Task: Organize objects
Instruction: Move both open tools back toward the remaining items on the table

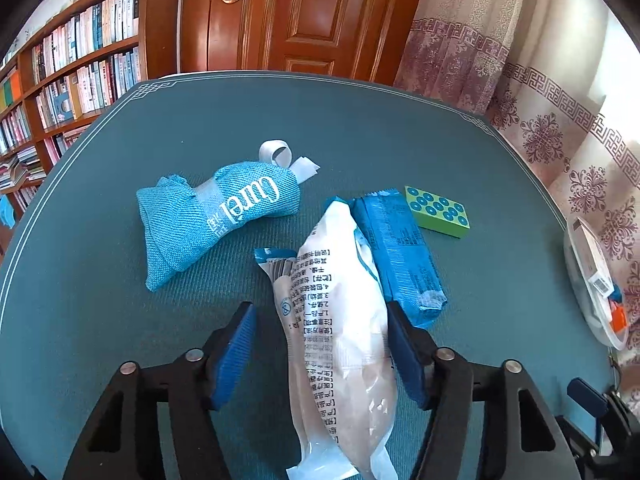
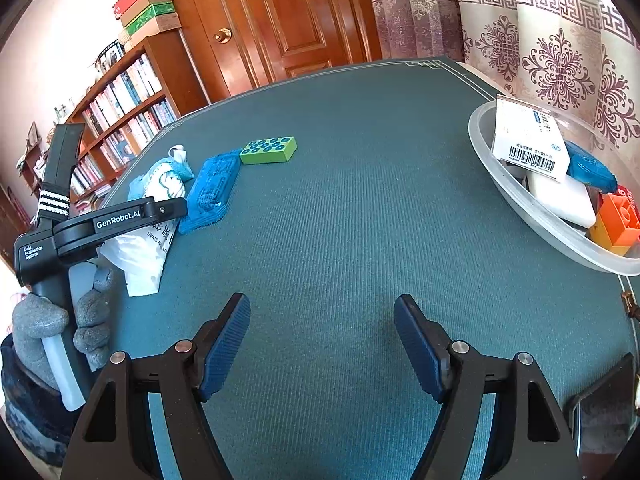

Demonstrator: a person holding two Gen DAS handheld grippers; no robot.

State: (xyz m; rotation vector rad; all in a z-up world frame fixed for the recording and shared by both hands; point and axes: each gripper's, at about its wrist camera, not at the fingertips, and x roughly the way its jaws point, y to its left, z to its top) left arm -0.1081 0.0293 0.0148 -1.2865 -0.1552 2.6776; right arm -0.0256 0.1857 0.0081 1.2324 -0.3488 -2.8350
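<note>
Our left jaws [image 1: 322, 354] straddle the white swab packet [image 1: 340, 344], right pad touching, left pad apart, so not yet clamped. Its long axis runs up the frame, along the fingers. Our right jaws [image 2: 322, 342] gape empty over bare desk [image 2: 340, 208]; the clear bin [image 2: 520, 216] sits at right.

Wooden door [image 1: 296, 16], bookshelf [image 1: 68, 72] left, patterned curtain [image 2: 552, 52] right, probably window-lit.
</note>
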